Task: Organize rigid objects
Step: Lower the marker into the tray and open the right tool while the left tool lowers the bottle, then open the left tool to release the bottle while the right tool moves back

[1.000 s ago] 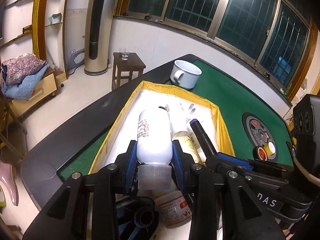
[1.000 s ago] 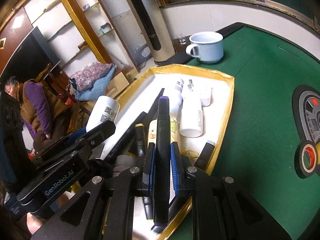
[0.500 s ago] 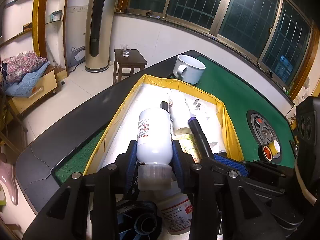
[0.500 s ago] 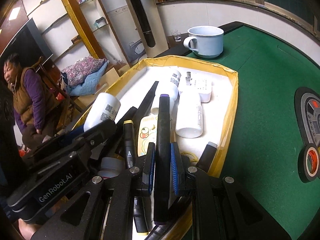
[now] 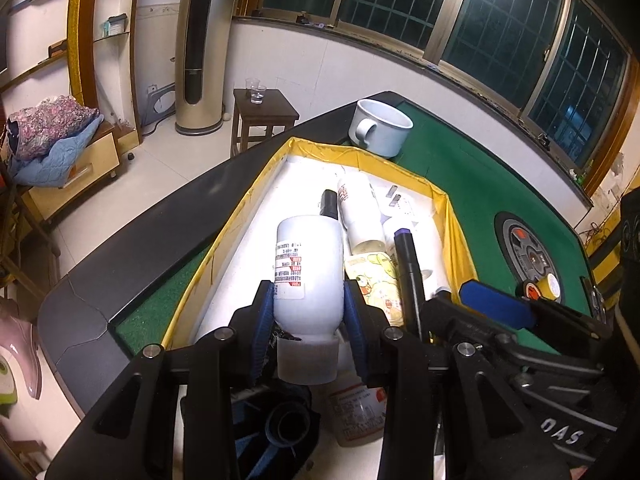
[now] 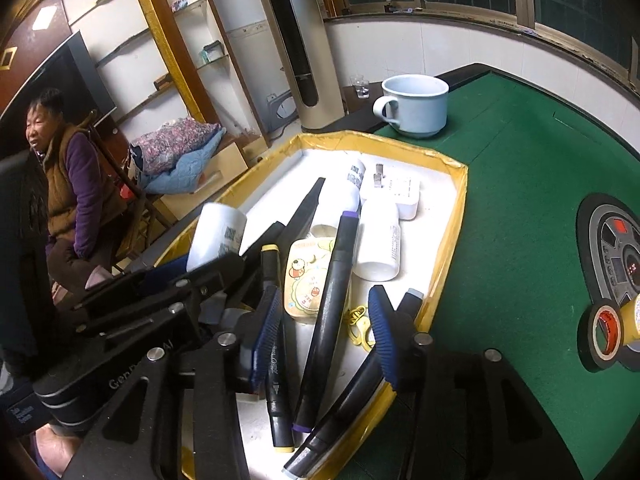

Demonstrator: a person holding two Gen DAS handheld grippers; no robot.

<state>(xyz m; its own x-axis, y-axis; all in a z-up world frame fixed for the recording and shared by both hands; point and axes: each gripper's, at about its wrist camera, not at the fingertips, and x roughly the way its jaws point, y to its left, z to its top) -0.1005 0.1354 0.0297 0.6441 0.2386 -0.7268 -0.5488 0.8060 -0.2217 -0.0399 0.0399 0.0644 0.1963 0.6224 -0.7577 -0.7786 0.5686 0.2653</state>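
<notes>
My left gripper point(image 5: 308, 320) is shut on a white bottle point(image 5: 310, 268), cap toward the camera, held above the yellow-rimmed white tray point(image 5: 236, 220). The same bottle point(image 6: 218, 240) shows at the left of the right wrist view. My right gripper point(image 6: 325, 332) is opening over the tray's near end point(image 6: 448, 248). A black marker with purple caps point(image 6: 332, 300) lies slanted between its blue pads point(image 6: 266, 332); neither pad touches it. It rests on a yellow tin point(image 6: 306, 280) and other markers.
The tray also holds white bottles point(image 6: 378, 244), a white plug adapter point(image 6: 400, 192) and a yellow-capped marker point(image 6: 274, 344). A pale blue mug point(image 6: 414, 106) stands beyond it on the green table. Tape rolls point(image 6: 612, 332) sit at the right. A person point(image 6: 68, 184) sits at the left.
The right jaws have come apart and let go of the purple-capped marker, which now lies tilted in the tray. The left gripper still holds the white bottle in the same place.
</notes>
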